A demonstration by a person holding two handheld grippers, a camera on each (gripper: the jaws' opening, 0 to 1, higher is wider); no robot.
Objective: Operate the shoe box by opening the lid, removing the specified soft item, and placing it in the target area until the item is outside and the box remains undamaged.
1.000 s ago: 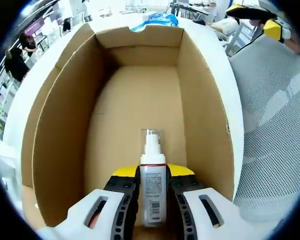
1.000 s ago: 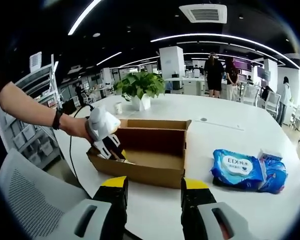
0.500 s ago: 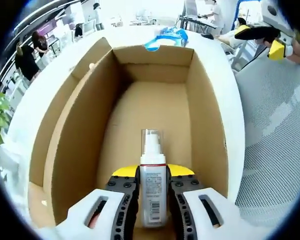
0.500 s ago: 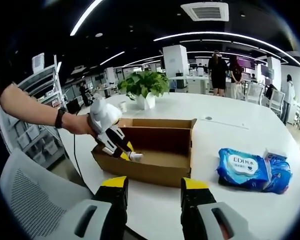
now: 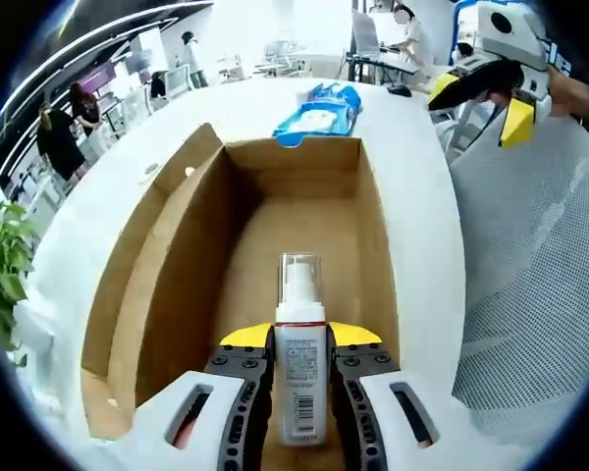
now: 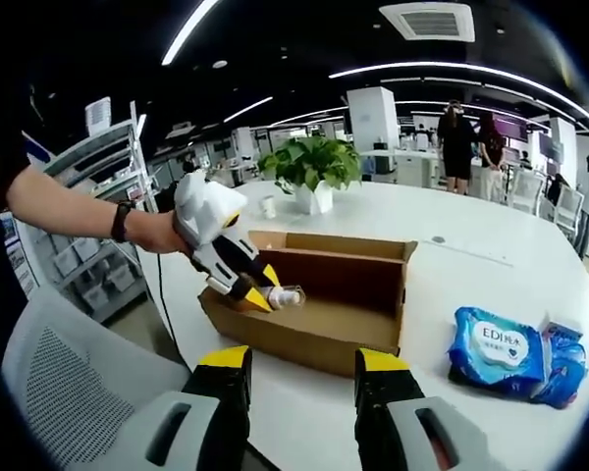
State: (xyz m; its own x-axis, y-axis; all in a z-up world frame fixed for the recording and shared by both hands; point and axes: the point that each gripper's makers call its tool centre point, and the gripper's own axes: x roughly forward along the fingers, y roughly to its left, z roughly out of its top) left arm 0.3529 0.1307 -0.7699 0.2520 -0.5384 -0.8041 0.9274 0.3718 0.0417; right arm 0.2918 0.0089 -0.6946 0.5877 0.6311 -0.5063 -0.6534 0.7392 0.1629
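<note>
Left hand-held gripper point(image 5: 301, 368) clamps a spray bottle point(image 5: 300, 378), lower centre of the left gripper view, held above the open shoe box point(image 5: 177, 265). Right hand-held gripper point(image 6: 301, 368): jaws apart, holding nothing, bottom centre of the right gripper view. Blue wipes pack point(image 6: 506, 343) lies on the white worktop point(image 6: 471, 270), right of the box.

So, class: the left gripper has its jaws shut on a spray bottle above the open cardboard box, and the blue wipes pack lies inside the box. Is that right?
Not quite. The left gripper does grip the spray bottle over the open cardboard box, but the blue wipes pack lies on the white table beside the box, not inside it. The right gripper view shows this.
</note>
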